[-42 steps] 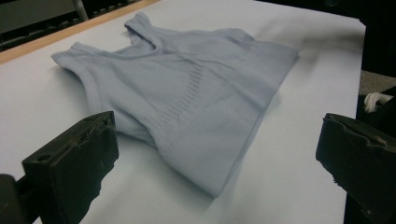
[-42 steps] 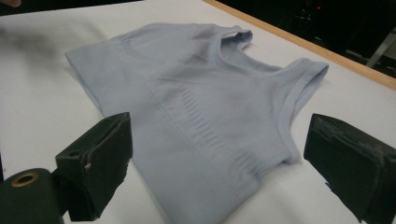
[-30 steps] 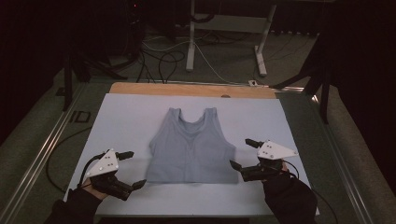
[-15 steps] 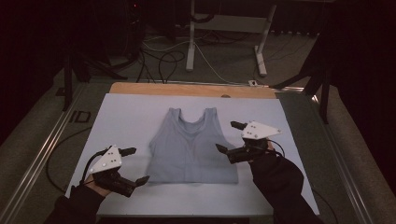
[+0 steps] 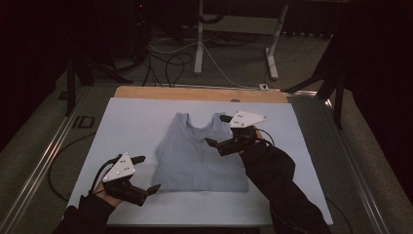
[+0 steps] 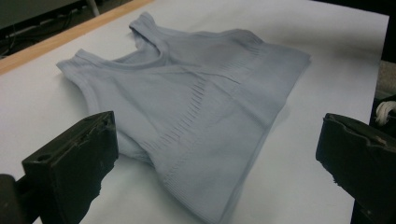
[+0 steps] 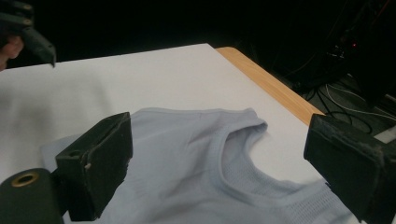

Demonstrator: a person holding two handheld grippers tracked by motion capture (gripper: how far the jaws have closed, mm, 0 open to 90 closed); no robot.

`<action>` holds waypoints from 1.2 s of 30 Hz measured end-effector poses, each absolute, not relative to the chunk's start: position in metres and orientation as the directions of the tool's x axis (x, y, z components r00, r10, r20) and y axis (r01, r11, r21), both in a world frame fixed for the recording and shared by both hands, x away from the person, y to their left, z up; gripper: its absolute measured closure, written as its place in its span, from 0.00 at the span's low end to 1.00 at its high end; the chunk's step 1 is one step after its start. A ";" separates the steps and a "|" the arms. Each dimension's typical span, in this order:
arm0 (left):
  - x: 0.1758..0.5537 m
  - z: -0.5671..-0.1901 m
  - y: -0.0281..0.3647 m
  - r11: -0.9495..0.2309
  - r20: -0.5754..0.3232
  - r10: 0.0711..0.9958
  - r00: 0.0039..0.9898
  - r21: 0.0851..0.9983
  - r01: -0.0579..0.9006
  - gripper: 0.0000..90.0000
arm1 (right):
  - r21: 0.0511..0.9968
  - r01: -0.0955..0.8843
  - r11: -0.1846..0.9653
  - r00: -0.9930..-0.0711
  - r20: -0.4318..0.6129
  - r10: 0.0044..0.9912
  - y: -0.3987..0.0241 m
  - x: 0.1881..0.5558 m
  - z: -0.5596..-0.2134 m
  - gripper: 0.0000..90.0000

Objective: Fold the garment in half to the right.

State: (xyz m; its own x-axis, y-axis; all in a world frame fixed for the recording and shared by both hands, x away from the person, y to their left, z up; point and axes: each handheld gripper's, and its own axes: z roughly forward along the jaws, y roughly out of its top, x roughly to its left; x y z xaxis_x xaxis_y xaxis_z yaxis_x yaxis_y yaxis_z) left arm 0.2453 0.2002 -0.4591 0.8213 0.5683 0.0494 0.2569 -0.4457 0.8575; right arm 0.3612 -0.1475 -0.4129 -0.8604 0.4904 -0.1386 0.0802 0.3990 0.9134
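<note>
Tank top flat mid-tabletop, both of your grippers spread wide and empty.

High view: the pale blue tank top (image 5: 197,156) lies flat at the middle of the white tabletop (image 5: 131,122), straps toward the wooden far edge (image 5: 195,93), with bare sheet on every side. Your left gripper (image 5: 142,173) sits by its near-left hem corner; your right gripper (image 5: 218,130) hovers over its right shoulder strap. Left gripper view: the jaws stand wide, the top (image 6: 196,107) between them, ribbed bands across it, hem nearest. Right gripper view: the jaws stand wide above the neckline (image 7: 233,154), the wooden edge (image 7: 271,84) just beyond.
</note>
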 end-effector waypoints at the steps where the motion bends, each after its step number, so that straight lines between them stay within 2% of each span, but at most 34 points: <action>1: 0.245 -0.460 0.199 -0.448 0.046 0.573 0.818 0.854 0.265 0.00 | 0.914 0.083 0.396 -0.863 -0.133 0.488 -0.145 0.364 -0.414 0.09; 3: 0.244 -0.460 0.195 -0.470 0.071 0.578 0.813 0.843 0.261 0.00 | 0.913 0.088 0.397 -0.865 -0.127 0.485 -0.138 0.369 -0.416 0.09; 13: 0.245 -0.464 0.183 -0.467 0.064 0.635 0.770 0.826 0.316 0.00 | 0.901 0.095 0.423 -0.875 -0.127 0.468 -0.105 0.396 -0.424 0.09; 26: 0.260 -0.488 0.170 -0.426 0.029 0.745 0.667 0.789 0.442 0.00 | 0.867 0.138 0.479 -0.883 -0.110 0.455 -0.062 0.437 -0.448 0.10; 36: 0.267 -0.502 0.168 -0.425 0.023 0.767 0.641 0.767 0.481 0.00 | 0.852 0.161 0.498 -0.894 -0.089 0.440 -0.043 0.456 -0.462 0.10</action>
State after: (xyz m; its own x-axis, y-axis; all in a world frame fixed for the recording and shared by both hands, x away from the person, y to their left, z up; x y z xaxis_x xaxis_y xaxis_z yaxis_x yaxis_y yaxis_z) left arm 0.2671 0.1679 -0.5016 0.6414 0.7669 0.0229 0.4808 -0.4250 0.7670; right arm 0.4557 -0.0433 -0.4625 -0.8935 0.4401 -0.0889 0.1607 0.4984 0.8519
